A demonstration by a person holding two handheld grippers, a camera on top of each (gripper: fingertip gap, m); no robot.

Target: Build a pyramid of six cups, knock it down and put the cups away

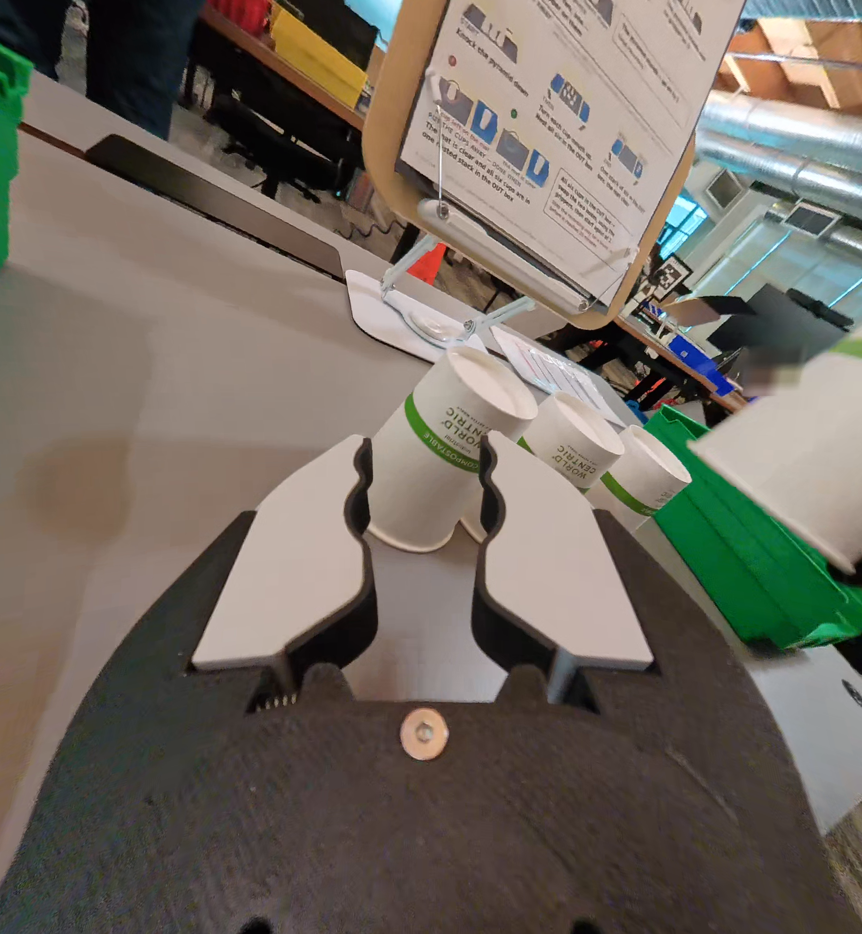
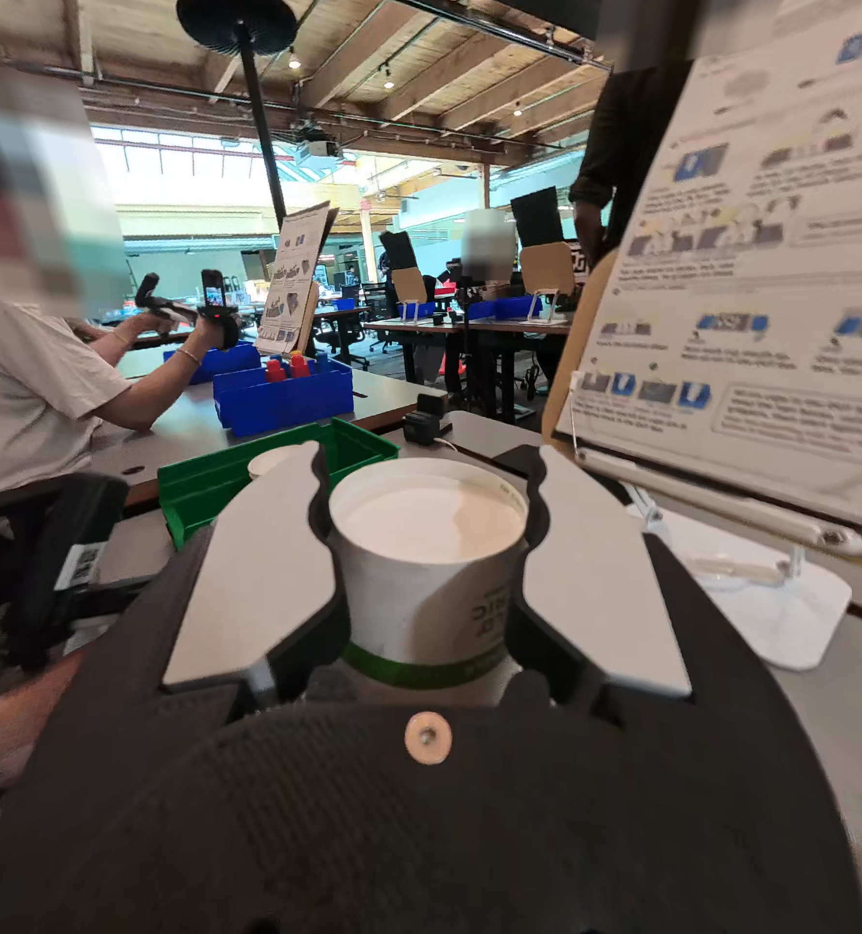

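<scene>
Your right gripper (image 2: 426,510) is clamped on a white paper cup (image 2: 426,571), base facing away from you; its lower part is hidden behind the gripper body. Ahead and left of its fingers sits a green bin (image 2: 247,475) with one more cup's (image 2: 272,462) rim half hidden behind the left finger.

Your left gripper (image 1: 421,480) is spread open and empty, with the nearest cup (image 1: 439,455) just ahead between the fingertips. Three cups stand upside down in a row ahead of it; the third (image 1: 644,477) is partly hidden. To its right, a second green bin (image 1: 742,556) is cut off by a blurred cup (image 1: 813,465).
</scene>
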